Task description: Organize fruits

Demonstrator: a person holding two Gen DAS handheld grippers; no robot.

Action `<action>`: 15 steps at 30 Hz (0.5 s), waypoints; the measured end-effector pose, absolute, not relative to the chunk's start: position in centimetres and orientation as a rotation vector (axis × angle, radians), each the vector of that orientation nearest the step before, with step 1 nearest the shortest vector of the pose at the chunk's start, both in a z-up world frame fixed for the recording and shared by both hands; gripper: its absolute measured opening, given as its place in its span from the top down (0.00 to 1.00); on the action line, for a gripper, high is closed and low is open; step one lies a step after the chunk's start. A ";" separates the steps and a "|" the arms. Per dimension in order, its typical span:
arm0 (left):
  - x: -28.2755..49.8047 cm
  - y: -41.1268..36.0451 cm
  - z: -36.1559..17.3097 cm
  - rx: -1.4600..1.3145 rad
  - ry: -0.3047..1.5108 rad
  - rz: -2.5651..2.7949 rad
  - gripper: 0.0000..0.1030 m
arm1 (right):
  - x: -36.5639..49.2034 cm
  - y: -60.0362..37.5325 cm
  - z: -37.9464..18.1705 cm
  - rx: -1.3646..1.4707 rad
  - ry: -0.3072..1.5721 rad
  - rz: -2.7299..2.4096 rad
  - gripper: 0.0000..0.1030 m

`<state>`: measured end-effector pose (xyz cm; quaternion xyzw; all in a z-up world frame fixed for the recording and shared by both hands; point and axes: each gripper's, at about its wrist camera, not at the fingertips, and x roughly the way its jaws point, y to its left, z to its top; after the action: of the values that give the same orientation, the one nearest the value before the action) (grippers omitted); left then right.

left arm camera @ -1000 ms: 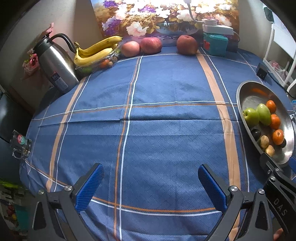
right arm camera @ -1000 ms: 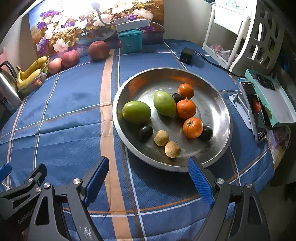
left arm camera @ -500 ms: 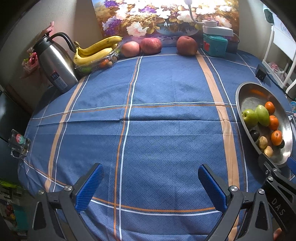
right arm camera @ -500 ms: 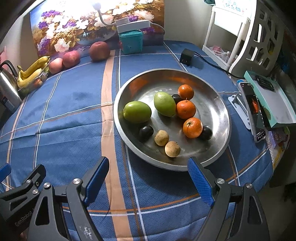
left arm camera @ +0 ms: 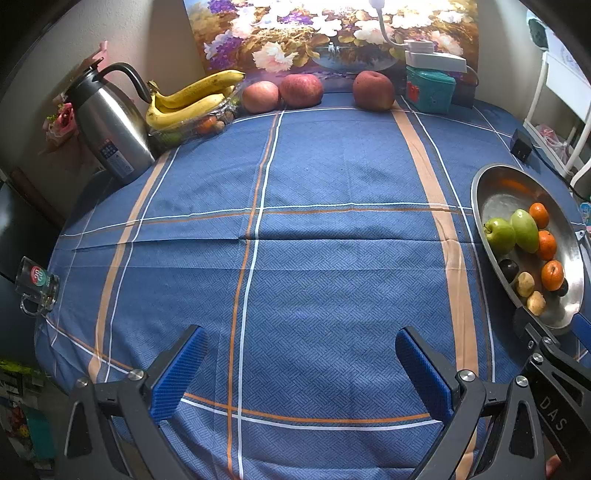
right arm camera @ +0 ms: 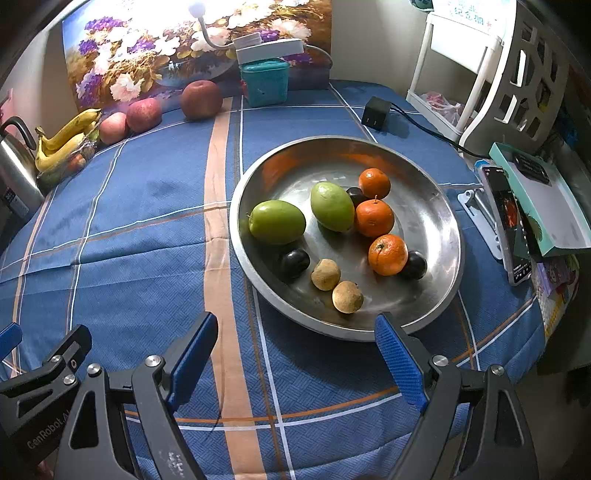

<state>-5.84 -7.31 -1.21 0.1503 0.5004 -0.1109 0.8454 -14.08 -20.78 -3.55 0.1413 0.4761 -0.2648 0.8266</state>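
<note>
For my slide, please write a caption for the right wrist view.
Open right gripper poised before a steel bowl of mixed fruit on a blue tablecloth.

A bench under a blue cloth (left arm camera: 332, 177) crossed by tan, orange and white stripes fills the room's middle. Against the plain beige wall (left arm camera: 162, 40) at the back leans a large painting of flowers (left arm camera: 332, 33), washed out by bright light at its top. A white shelf rack (right arm camera: 458, 62) stands at the right, next to what may be a white openwork chair back (right arm camera: 532, 74); the lens bends it too much to be sure.
</note>
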 end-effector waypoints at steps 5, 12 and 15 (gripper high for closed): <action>-5.8 -7.3 -1.2 0.318 1.056 -0.235 0.00 | -14.1 -20.8 -3.6 0.301 1.011 -0.563 0.15; -5.8 -7.3 -1.2 0.319 1.056 -0.236 0.00 | -14.1 -20.8 -3.5 0.301 1.011 -0.563 0.15; -5.8 -7.2 -1.3 0.319 1.059 -0.233 0.00 | -14.0 -20.8 -3.6 0.301 1.013 -0.562 0.15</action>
<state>-5.77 -7.22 -1.28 0.1512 0.5017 -0.1106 0.8445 -14.01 -20.81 -3.63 0.1419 0.4766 -0.2647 0.8262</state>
